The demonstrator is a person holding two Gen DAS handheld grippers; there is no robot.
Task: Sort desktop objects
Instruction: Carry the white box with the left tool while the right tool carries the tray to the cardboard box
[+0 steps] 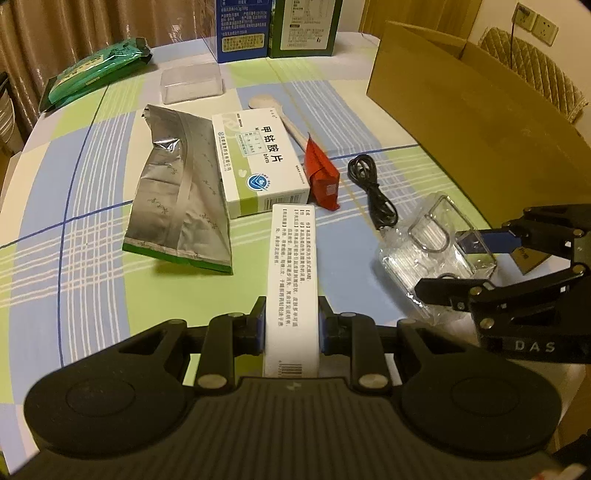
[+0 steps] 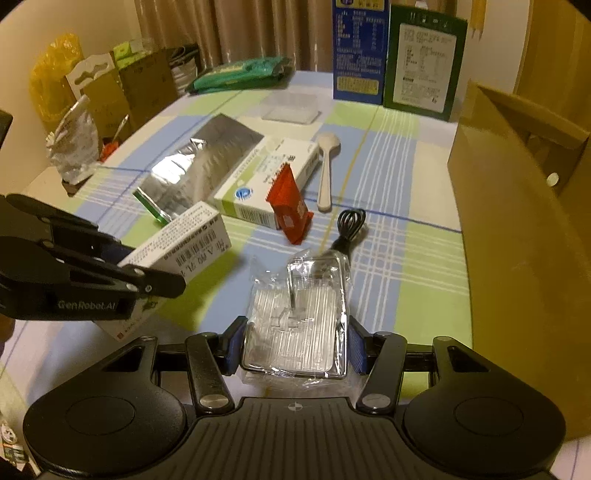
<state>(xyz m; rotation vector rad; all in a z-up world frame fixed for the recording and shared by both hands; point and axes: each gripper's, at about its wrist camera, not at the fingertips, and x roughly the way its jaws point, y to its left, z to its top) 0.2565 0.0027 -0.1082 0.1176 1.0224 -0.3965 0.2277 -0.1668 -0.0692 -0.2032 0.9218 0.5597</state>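
Note:
My left gripper (image 1: 291,325) is shut on a narrow white box (image 1: 291,266) printed with black text; the box sticks out forward, held above the checked tablecloth (image 1: 92,206). In the right wrist view the same white box (image 2: 184,243) is clamped in the left gripper (image 2: 147,266) at the left edge. My right gripper (image 2: 295,343) is shut on a clear plastic case (image 2: 299,314) wrapped in crinkled film, its blue pads (image 2: 236,343) against both sides. The left wrist view shows the clear case (image 1: 436,251) in the right gripper (image 1: 450,262) at the right.
On the table lie a green-and-white medicine box (image 1: 258,162), a silver foil bag (image 1: 177,192), a red sachet (image 1: 321,173), a coiled black cable (image 1: 373,184) and a pale spoon (image 1: 280,114). An open cardboard box (image 1: 461,110) stands at the right. Two tall cartons (image 1: 242,29) stand at the back.

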